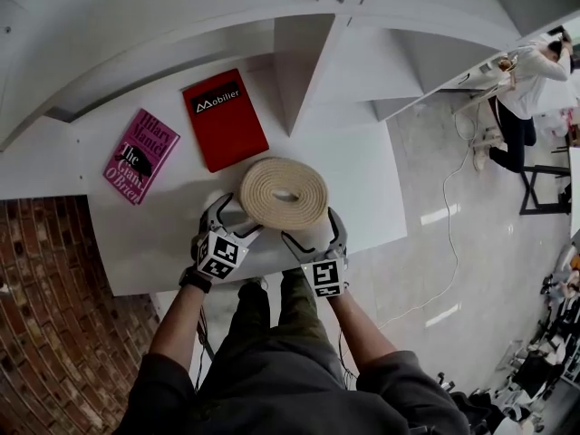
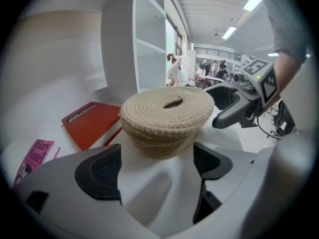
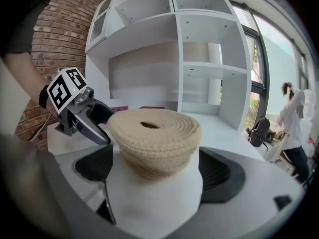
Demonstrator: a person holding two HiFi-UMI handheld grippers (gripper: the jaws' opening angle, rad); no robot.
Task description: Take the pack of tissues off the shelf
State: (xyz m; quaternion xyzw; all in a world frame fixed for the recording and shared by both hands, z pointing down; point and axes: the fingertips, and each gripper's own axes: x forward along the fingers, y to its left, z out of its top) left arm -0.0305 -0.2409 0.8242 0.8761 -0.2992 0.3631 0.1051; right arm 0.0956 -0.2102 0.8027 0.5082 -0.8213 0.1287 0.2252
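- I see the pack of tissues [image 1: 284, 191], a round beige rope-woven case with a hole in its top, standing upright on the lowest white shelf [image 1: 372, 184] near its front edge.
- The left gripper [image 1: 231, 220] points at the pack from the near left. In the left gripper view its jaws stand wide apart, with the pack just ahead of the black pads [image 2: 99, 171]; I cannot confirm contact.
- The right gripper [image 1: 315, 232] points at the pack from the near right. In the right gripper view its jaws are likewise spread, with the pack filling most of the gap between them; nothing is clamped.
- A red book [image 1: 225, 119] lies flat behind the pack, and a pink book [image 1: 141, 155] lies to its left, both apart from the pack.
- A brick wall [image 1: 54, 288] stands left of the shelf.
- A person [image 1: 526, 80] stands in the background to the right.
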